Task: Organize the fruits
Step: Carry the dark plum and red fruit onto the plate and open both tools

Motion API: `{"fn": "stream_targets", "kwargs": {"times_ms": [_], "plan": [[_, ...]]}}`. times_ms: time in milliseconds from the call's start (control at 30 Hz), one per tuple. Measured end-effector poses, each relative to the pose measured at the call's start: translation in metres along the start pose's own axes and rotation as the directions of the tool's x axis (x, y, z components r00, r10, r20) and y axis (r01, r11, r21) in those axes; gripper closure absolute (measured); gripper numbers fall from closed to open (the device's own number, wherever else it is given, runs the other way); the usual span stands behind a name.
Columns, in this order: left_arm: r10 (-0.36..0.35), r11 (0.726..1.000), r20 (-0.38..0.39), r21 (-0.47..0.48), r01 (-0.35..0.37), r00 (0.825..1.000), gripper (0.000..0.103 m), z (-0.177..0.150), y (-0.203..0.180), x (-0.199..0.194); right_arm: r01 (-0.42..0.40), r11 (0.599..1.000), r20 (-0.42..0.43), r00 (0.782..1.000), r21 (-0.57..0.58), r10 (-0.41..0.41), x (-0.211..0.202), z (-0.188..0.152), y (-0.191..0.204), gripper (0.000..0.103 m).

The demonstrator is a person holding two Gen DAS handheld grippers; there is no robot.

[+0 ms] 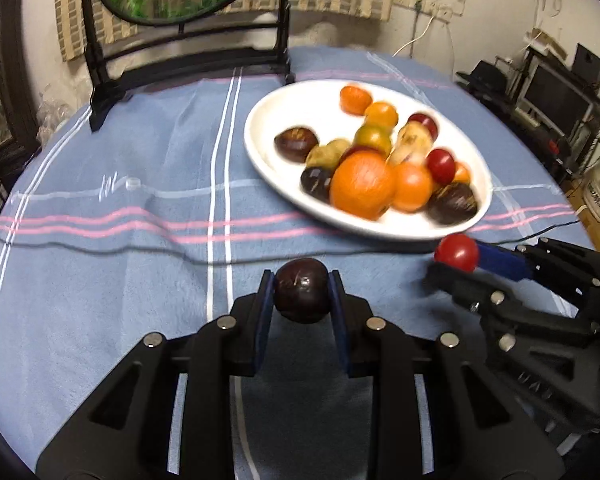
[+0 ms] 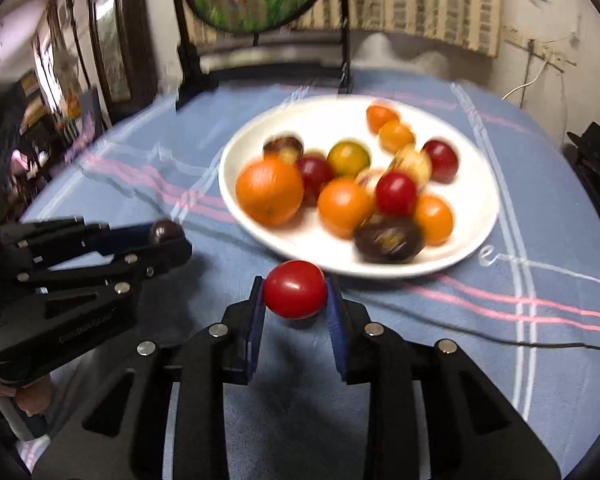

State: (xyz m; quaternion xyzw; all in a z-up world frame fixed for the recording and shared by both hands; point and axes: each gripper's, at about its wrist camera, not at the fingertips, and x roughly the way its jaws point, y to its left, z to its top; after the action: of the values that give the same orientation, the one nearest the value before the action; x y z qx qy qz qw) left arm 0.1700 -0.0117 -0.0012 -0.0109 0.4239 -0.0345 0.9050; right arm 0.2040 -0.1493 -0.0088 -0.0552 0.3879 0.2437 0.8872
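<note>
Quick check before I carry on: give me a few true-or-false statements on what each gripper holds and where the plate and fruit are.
1. The left gripper is shut on a dark purple fruit. True.
2. The right gripper is empty. False: it is shut on a red tomato.
3. The white plate already holds fruit. True.
4. The large orange lies on the tablecloth. False: it lies on the plate.
5. Both grippers are over the plate. False: both are over the tablecloth, on the near side of the plate.
</note>
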Motion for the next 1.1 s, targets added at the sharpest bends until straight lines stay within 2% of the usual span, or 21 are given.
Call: {"fn": "stream_targets", "kwargs": {"times_ms": [67, 133, 233, 400, 567, 600, 633, 667, 733, 800, 867, 1033, 1100], "plan": [[0.011, 1.000, 0.017, 0.026, -0.012, 1.000, 0.075, 0.010, -0.004, -0.005, 0.011, 1.000, 0.065, 0.998, 0.029, -0.013, -0.012, 0.008, -0.007, 0.073], [0.018, 0.999, 0.024, 0.039, -0.019, 1.000, 0.075, 0.027, -0.007, -0.006, 0.033, 0.998, 0.093, 0.995, 0.061, -0.039, -0.017, 0.015, -0.014, 0.073], [0.028, 0.998, 0.038, 0.051, -0.030, 0.999, 0.075, 0.053, -0.014, -0.001, 0.080, 0.994, 0.093, 0.992, 0.079, -0.088, -0.013, 0.027, -0.022, 0.073], [0.038, 0.999, 0.001, 0.035, -0.038, 0.999, 0.075, 0.088, -0.022, 0.026, 0.146, 0.988, 0.090, 0.985, 0.046, -0.149, -0.001, 0.050, -0.033, 0.073], [0.071, 0.997, -0.010, 0.040, -0.070, 0.997, 0.074, 0.105, -0.027, 0.054, 0.162, 0.982, 0.089, 0.981, 0.095, -0.170, 0.018, 0.063, -0.051, 0.072], [0.082, 0.996, -0.012, 0.045, -0.081, 0.997, 0.073, 0.106, -0.028, 0.058, 0.158, 0.983, 0.086, 0.982, 0.098, -0.166, 0.020, 0.064, -0.052, 0.067], [0.091, 0.995, -0.015, 0.046, -0.091, 0.996, 0.060, 0.107, -0.029, 0.061, 0.169, 0.981, 0.086, 0.980, 0.099, -0.178, 0.022, 0.063, -0.053, 0.055], [0.099, 0.994, -0.013, 0.043, -0.098, 0.995, 0.047, 0.107, -0.028, 0.063, 0.183, 0.978, 0.098, 0.976, 0.100, -0.193, 0.021, 0.062, -0.053, 0.053], [0.127, 0.991, 0.011, 0.037, -0.128, 0.992, 0.028, 0.107, -0.026, 0.061, 0.189, 0.976, 0.117, 0.973, 0.106, -0.201, 0.016, 0.058, -0.055, 0.051], [0.126, 0.991, 0.022, 0.036, -0.126, 0.992, 0.027, 0.105, -0.025, 0.057, 0.175, 0.977, 0.111, 0.976, 0.118, -0.188, 0.013, 0.056, -0.059, 0.051], [0.118, 0.992, 0.019, 0.030, -0.119, 0.993, 0.019, 0.103, -0.025, 0.054, 0.176, 0.976, 0.110, 0.976, 0.127, -0.190, 0.007, 0.052, -0.060, 0.051], [0.122, 0.992, 0.034, 0.038, -0.123, 0.992, 0.009, 0.087, -0.028, 0.037, 0.166, 0.975, 0.091, 0.979, 0.150, -0.180, -0.011, 0.038, -0.062, 0.050], [0.145, 0.988, 0.058, 0.038, -0.148, 0.988, 0.005, 0.076, -0.030, 0.028, 0.177, 0.974, 0.089, 0.978, 0.139, -0.190, -0.017, 0.032, -0.057, 0.048]]}}
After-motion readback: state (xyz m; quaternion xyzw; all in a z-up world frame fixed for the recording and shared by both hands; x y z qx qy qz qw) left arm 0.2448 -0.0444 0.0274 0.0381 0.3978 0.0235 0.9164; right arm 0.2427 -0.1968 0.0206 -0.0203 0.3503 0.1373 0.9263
